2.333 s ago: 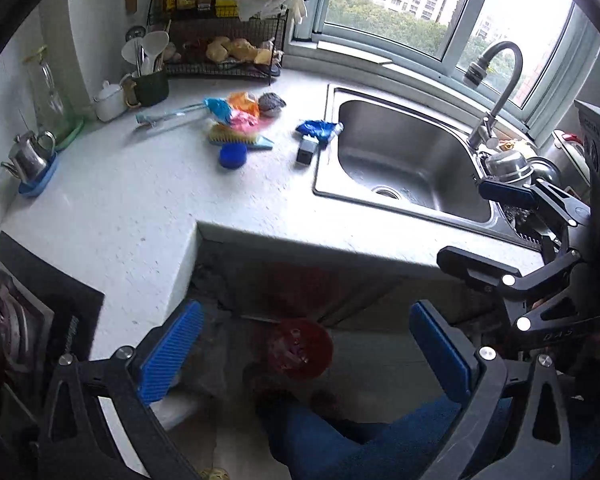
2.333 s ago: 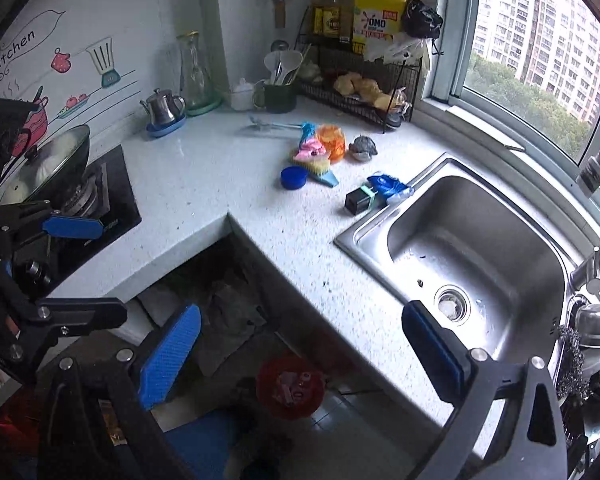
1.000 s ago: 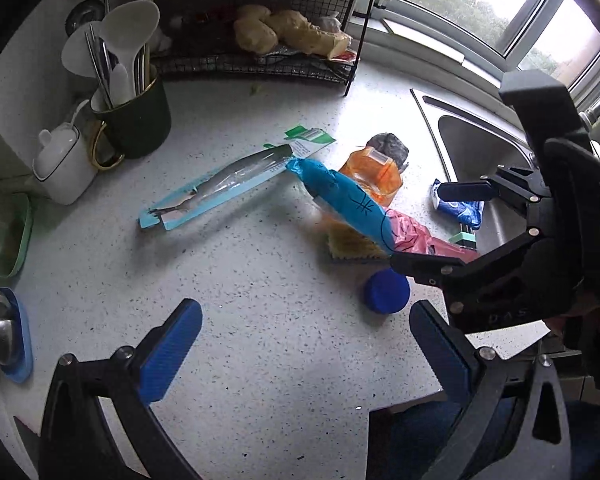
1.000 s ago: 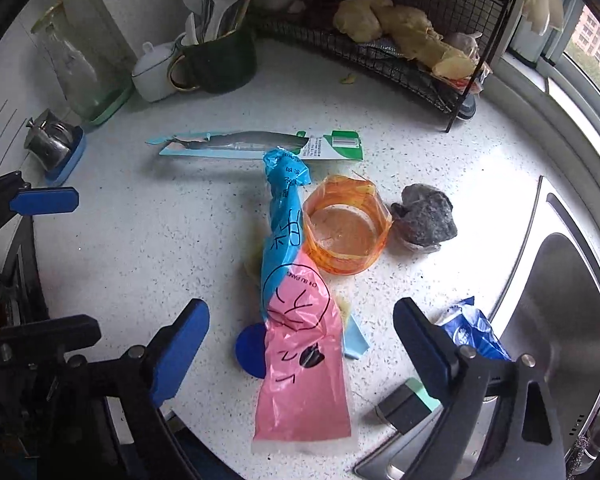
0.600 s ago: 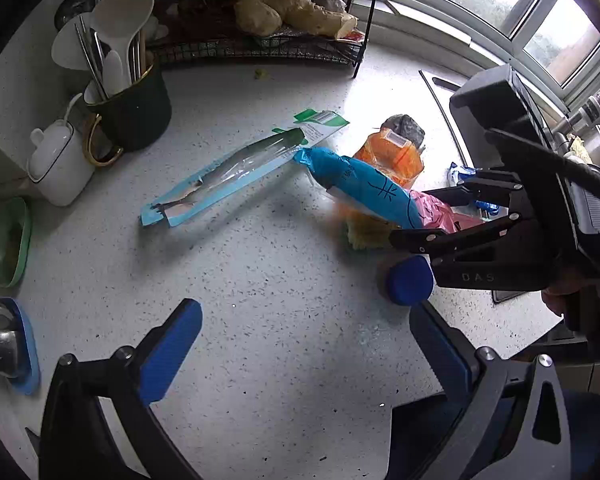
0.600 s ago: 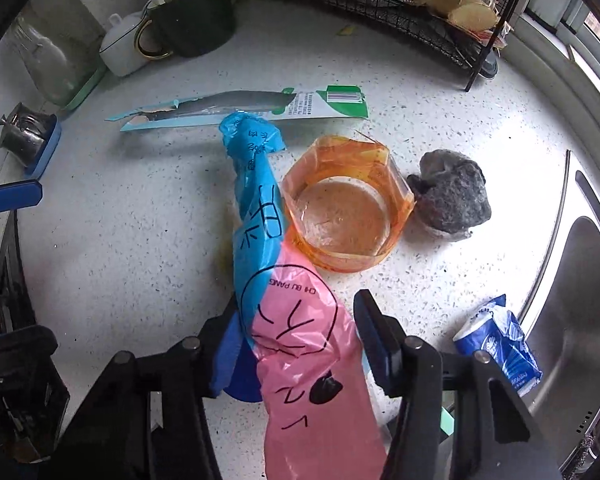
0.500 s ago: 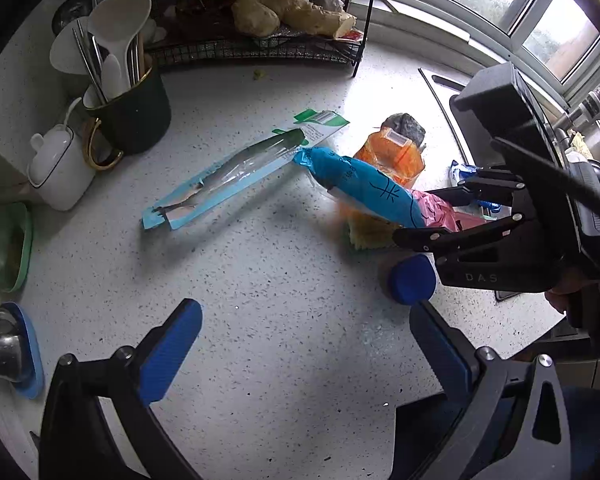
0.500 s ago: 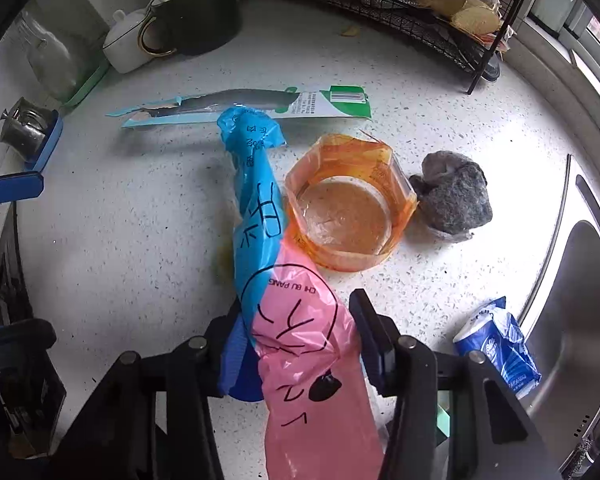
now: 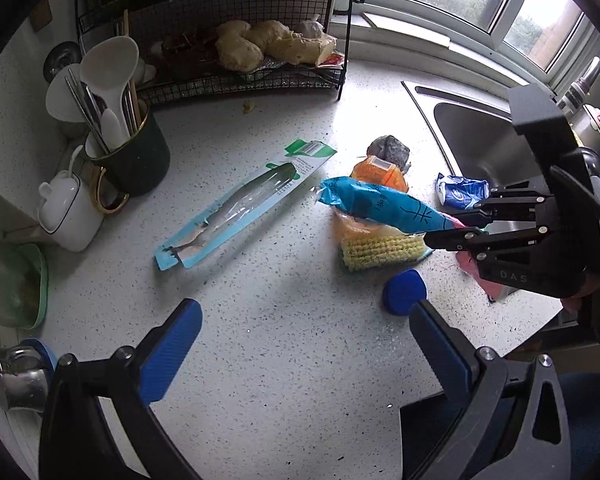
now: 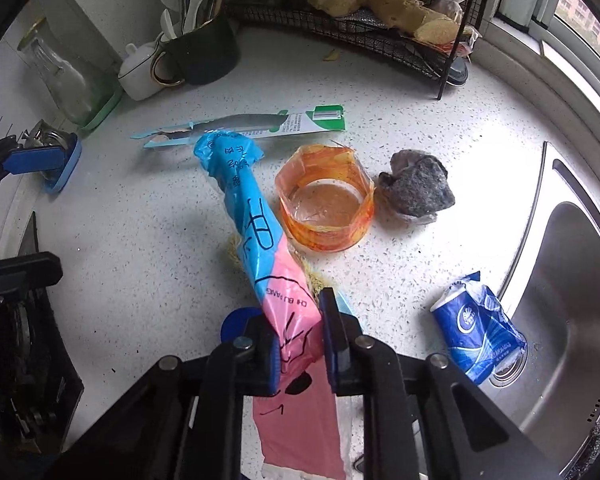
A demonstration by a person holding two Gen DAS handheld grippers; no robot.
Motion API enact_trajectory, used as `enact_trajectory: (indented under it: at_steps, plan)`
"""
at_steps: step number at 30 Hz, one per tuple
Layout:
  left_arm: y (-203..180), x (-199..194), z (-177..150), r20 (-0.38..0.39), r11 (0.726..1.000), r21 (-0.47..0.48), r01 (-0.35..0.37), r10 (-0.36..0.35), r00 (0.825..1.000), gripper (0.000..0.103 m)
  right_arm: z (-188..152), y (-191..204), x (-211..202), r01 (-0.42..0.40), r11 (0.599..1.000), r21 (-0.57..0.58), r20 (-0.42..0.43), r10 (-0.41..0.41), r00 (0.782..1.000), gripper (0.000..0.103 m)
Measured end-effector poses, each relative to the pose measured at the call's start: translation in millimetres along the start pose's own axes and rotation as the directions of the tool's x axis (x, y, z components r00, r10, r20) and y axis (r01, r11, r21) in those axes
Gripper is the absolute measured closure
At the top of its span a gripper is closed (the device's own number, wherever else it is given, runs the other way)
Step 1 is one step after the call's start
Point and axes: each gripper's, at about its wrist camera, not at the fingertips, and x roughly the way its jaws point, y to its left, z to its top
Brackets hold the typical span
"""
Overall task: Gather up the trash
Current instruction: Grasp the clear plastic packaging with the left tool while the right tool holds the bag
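A long plastic bag (image 10: 260, 248), blue at its far end and pink at its near end, lies slanted over a yellow brush (image 9: 380, 250) on the white counter. My right gripper (image 10: 300, 332) is closing on the pink part, and both pads press it. The left wrist view shows the same bag (image 9: 380, 204) with its blue end raised off the counter. Around it are an orange plastic tub (image 10: 326, 200), a grey crumpled wad (image 10: 416, 188), a blue tissue packet (image 10: 476, 332), a long toothbrush wrapper (image 9: 240, 216) and a blue cap (image 9: 404, 292). My left gripper (image 9: 300, 320) hangs open over bare counter.
A steel sink (image 10: 572, 280) lies to the right. A wire rack (image 9: 236, 76) with ginger stands at the back. A dark green mug of utensils (image 9: 132, 160), a white pot (image 9: 68, 212) and a small kettle (image 9: 12, 376) line the left side.
My right gripper's jaws went from wide open to closed on the bag's pink part. The bag's blue end has risen and shifted. The left gripper has hardly moved.
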Motion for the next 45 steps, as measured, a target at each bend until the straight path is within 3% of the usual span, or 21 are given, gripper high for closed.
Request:
enact_trajectory:
  at_steps: [9,17,19,21,27,32,34,37,45]
  plan:
    - [7.2,14.9,31.1,-0.024,0.984,0.176,0.034,-0.030,0.999,0.000,-8.6,-20.8,-38.7,-0.006,0.998,0.065,0.061,0.002,0.998,0.088]
    - [13.9,65.7,57.6,-0.077,0.943,0.324,0.080,-0.058,0.995,0.002,-15.2,-43.7,-46.2,0.021,0.986,0.164,0.071,-0.033,0.997,0.088]
    - [16.3,81.9,64.4,-0.104,0.933,0.341,0.114,-0.083,0.991,0.014,-16.0,-45.2,-42.5,0.018,0.982,0.189,0.069,-0.032,0.997,0.088]
    - [18.2,98.8,70.4,-0.139,0.928,0.348,0.131,-0.087,0.986,0.020,-17.9,-46.5,-41.1,0.026,0.977,0.210,0.062,-0.040,0.997,0.088]
    - [13.7,135.1,77.2,-0.207,0.893,0.419,0.162,-0.080,0.975,0.033,-22.8,-55.8,-39.5,0.040,0.964,0.264,0.050,-0.055,0.997,0.088]
    - [13.0,151.4,81.0,-0.192,0.883,0.449,0.135,-0.052,0.980,0.037,-27.6,-61.1,-31.5,0.045,0.953,0.298,0.025,-0.055,0.998,0.088]
    - [13.9,151.3,84.4,-0.191,0.887,0.434,0.158,-0.080,0.978,0.046,-27.9,-62.1,-29.2,0.044,0.952,0.304,0.022,-0.053,0.998,0.088]
    - [14.7,154.5,89.0,-0.225,0.887,0.415,0.203,-0.116,0.967,0.076,-26.5,-62.4,-28.5,0.037,0.954,0.299,0.025,-0.046,0.999,0.088]
    - [4.3,152.1,75.5,-0.224,0.886,0.414,0.210,-0.125,0.967,0.079,-22.9,-64.6,-27.2,0.016,0.954,0.300,0.033,-0.027,0.999,0.088]
